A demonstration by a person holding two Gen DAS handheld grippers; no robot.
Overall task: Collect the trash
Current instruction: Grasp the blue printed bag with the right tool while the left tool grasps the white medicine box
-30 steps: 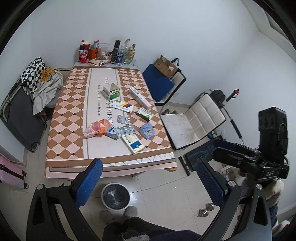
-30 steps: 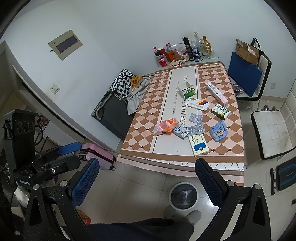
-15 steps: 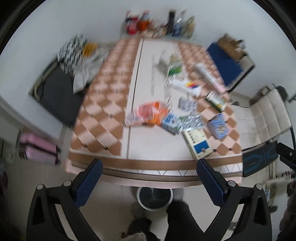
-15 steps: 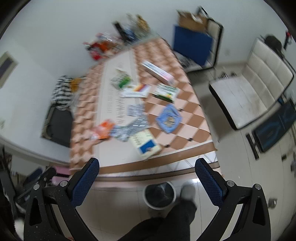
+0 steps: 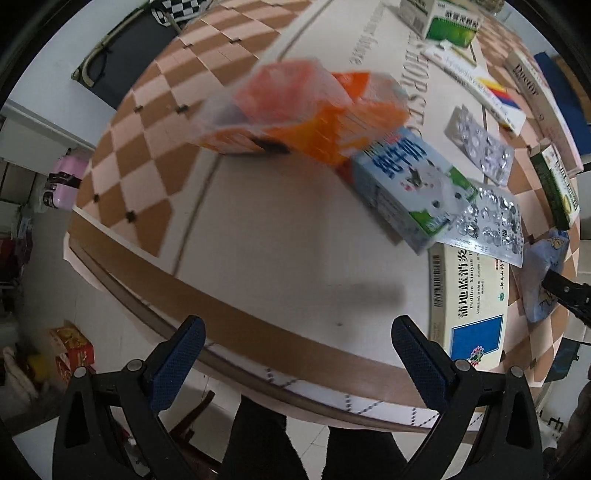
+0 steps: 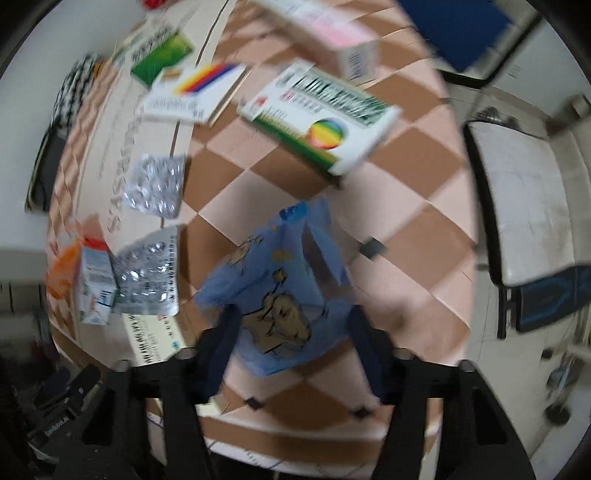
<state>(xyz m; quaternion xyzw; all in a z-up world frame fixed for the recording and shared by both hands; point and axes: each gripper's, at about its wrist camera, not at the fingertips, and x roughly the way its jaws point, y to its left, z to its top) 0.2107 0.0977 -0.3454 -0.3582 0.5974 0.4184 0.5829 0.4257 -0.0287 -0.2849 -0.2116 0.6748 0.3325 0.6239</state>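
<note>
Trash lies on the checkered table (image 5: 147, 155). An orange plastic bag (image 5: 295, 110) lies ahead of my left gripper (image 5: 299, 354), which is open and empty over the table's near edge. Beside the bag lie a blue-and-white carton (image 5: 410, 181), blister packs (image 5: 487, 221) and a blue-and-yellow medicine box (image 5: 469, 306). My right gripper (image 6: 291, 354) is open, with its fingers on either side of a crumpled blue bag (image 6: 280, 291); I cannot tell if they touch it. The blue bag also shows at the right of the left wrist view (image 5: 543, 280).
More medicine boxes lie further back: a green-and-white one (image 6: 321, 118), a rainbow-striped one (image 6: 192, 92) and a pink-and-white one (image 6: 332, 33). A white padded chair (image 6: 532, 192) stands right of the table. A pink suitcase (image 5: 61, 181) and a red box (image 5: 74, 350) are on the floor at left.
Both grippers have moved from high above the floor down close to the table. The left now faces the orange bag, and the right has come around the blue bag.
</note>
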